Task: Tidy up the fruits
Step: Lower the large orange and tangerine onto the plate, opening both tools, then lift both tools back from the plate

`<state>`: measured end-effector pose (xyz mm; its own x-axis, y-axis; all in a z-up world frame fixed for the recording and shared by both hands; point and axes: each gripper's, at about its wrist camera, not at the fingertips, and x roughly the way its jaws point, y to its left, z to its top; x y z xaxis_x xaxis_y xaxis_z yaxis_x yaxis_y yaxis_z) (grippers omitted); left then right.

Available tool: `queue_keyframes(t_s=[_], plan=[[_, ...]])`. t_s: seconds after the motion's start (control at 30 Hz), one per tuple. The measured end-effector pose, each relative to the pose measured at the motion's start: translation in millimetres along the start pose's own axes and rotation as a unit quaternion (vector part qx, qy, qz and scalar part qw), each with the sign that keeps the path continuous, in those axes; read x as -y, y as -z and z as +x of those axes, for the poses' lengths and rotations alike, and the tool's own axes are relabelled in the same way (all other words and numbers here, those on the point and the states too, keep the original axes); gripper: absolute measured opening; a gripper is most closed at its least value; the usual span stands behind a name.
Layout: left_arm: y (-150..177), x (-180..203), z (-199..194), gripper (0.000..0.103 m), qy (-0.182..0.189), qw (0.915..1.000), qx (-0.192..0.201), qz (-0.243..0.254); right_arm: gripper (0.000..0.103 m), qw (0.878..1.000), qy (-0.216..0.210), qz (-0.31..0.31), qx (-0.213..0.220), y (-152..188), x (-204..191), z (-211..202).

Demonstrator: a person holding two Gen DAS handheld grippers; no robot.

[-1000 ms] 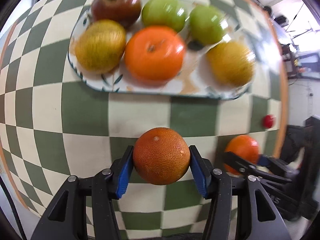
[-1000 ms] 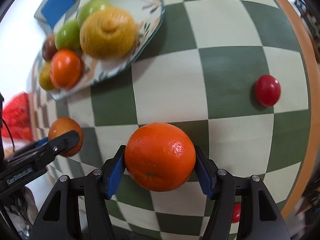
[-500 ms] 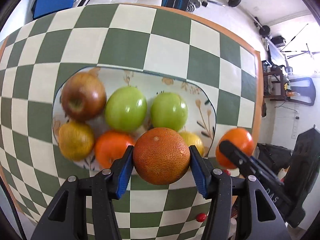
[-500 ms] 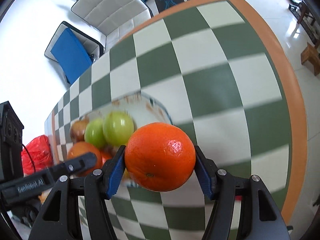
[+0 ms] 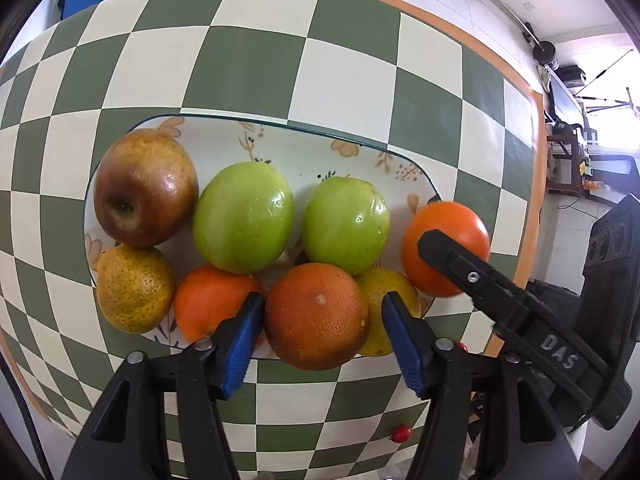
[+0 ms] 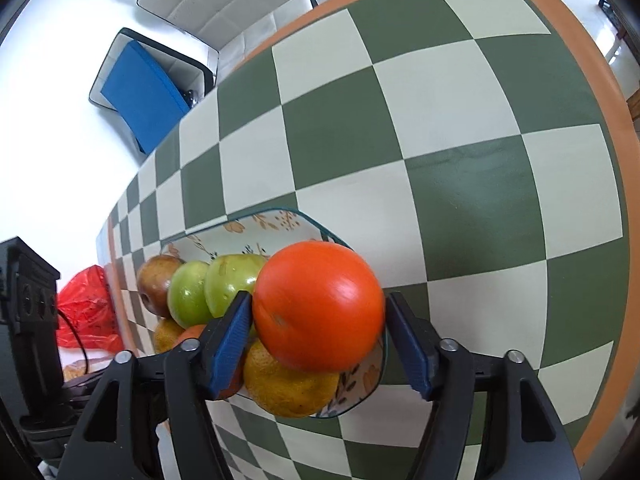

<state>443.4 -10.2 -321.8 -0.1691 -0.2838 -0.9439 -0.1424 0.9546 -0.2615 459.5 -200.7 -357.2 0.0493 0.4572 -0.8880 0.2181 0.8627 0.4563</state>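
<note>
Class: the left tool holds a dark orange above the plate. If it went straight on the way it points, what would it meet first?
Probably the right-hand green apple, directly beyond the dark orange in the left tool; depth is uncertain.

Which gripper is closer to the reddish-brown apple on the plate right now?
Left. The left gripper holds its orange over the plate's near edge, closer to the reddish-brown apple at the plate's left end. The right gripper is at the opposite, right end.
</note>
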Motion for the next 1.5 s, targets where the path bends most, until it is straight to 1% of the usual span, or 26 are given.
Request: queue_keyframes(t_s=[0.07,0.17,0.27,0.33,0.4,0.43,0.5,0.53,0.6,0.7,0.73,0.8,0.87,1.0,1.07,1.3,1.4,1.5], plan=[[-1,0,0,0.06,-0.002,1.0,0.001,0.0,0.077,1.0,0.002,-0.005,0.002,0,-4,-1],[-2,1,-4,0.07,-0.002,1.0,0.009,0.002,0.077,1.0,0.001,-0.009,0.005,0,-7,-7],[1,1,-13,0.071,-0.003,0.9996,0.025,0.009,0.077,1.0,0.003,-0.01,0.016,3,-6,-19],[3,0,-17,0.074,-0.007,0.9995,0.029,0.012,0.077,1.0,0.007,-0.012,0.022,6,-6,-26],[5,-2,-23,0.087,-0.015,0.9991,0.037,0.017,0.079,0.999,0.012,-0.017,0.03,10,-8,-35],[8,-4,-28,0.089,-0.022,0.9985,0.046,0.02,0.08,0.999,0.019,-0.019,0.034,13,-9,-39],[13,-6,-37,0.089,-0.041,0.9967,0.064,0.029,0.087,0.997,0.042,-0.034,0.049,22,-15,-48],[17,-8,-42,0.089,-0.053,0.9951,0.076,0.035,0.089,0.996,0.057,-0.043,0.055,26,-18,-52],[24,-13,-50,0.089,-0.071,0.9918,0.098,0.043,0.09,0.992,0.09,-0.062,0.066,38,-26,-58],[37,-24,-60,0.089,-0.104,0.985,0.128,0.05,0.09,0.988,0.112,-0.076,0.067,57,-34,-60],[40,-27,-61,0.089,-0.11,0.9837,0.133,0.051,0.09,0.987,0.119,-0.081,0.07,62,-37,-61],[47,-34,-64,0.089,-0.12,0.9813,0.141,0.052,0.095,0.982,0.143,-0.096,0.079,76,-45,-62],[55,-40,-68,0.089,-0.129,0.9786,0.152,0.053,0.095,0.978,0.158,-0.107,0.087,88,-52,-63],[72,-47,-77,0.089,-0.136,0.9737,0.174,0.058,0.095,0.97,0.181,-0.124,0.107,114,-67,-71],[82,-48,-84,0.089,-0.141,0.9699,0.189,0.062,0.095,0.967,0.188,-0.13,0.116,123,-74,-76],[117,-46,-114,0.089,-0.137,0.9605,0.23,0.075,0.095,0.96,0.193,-0.136,0.153,153,-92,-109],[138,-43,-130,0.089,-0.13,0.9557,0.25,0.086,0.095,0.956,0.195,-0.14,0.167,167,-98,-124],[154,-43,-144,0.089,-0.121,0.9528,0.263,0.09,0.095,0.953,0.194,-0.146,0.182,184,-105,-140]])
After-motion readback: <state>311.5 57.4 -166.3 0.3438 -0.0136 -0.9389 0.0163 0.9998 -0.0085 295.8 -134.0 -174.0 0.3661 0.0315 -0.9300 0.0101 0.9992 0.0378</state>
